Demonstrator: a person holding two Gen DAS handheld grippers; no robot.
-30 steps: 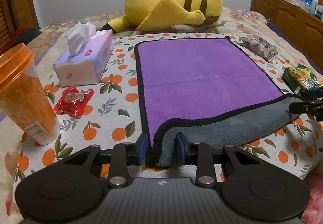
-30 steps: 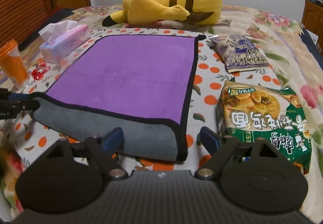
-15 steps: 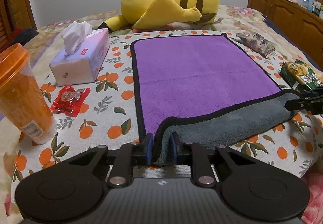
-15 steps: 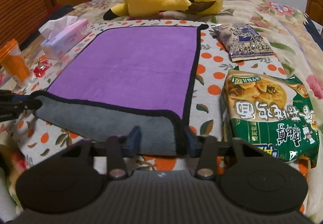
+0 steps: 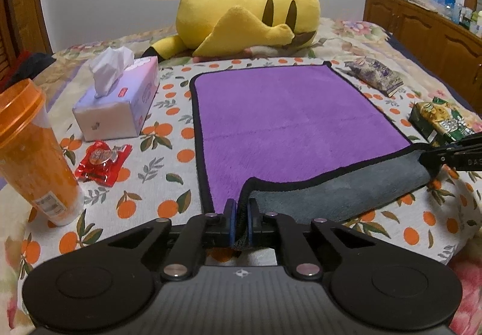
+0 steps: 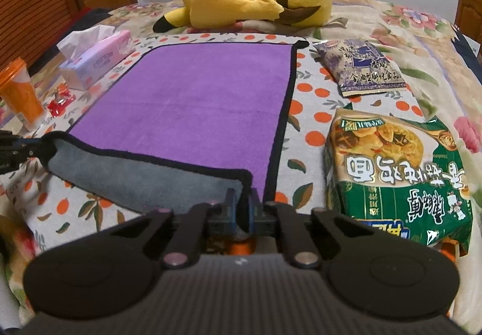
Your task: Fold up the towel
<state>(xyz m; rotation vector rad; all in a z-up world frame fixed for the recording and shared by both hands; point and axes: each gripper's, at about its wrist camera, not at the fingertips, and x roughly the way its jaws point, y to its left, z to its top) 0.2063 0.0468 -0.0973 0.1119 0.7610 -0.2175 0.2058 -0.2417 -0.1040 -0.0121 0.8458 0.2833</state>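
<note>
Claws first: the left claw (image 5: 240,216) is clamped on the towel's (image 5: 289,121) near left corner, and the right claw (image 6: 240,208) is clamped on its near right corner. Between them the near edge is lifted and rolled back, showing the grey underside (image 6: 141,178) edged in black. The rest of the towel lies flat, purple side up, on the bed (image 5: 168,172), its long axis running away from the claws toward the plush (image 5: 241,12). Left of it sit a tissue box (image 6: 96,63) printed "COTTON", a red wrapper (image 5: 102,161) and an orange cup (image 5: 33,154). Right of it lie a green noodle pack (image 6: 397,175) with large Chinese characters and a purple snack bag (image 6: 360,68), also Chinese print.
</note>
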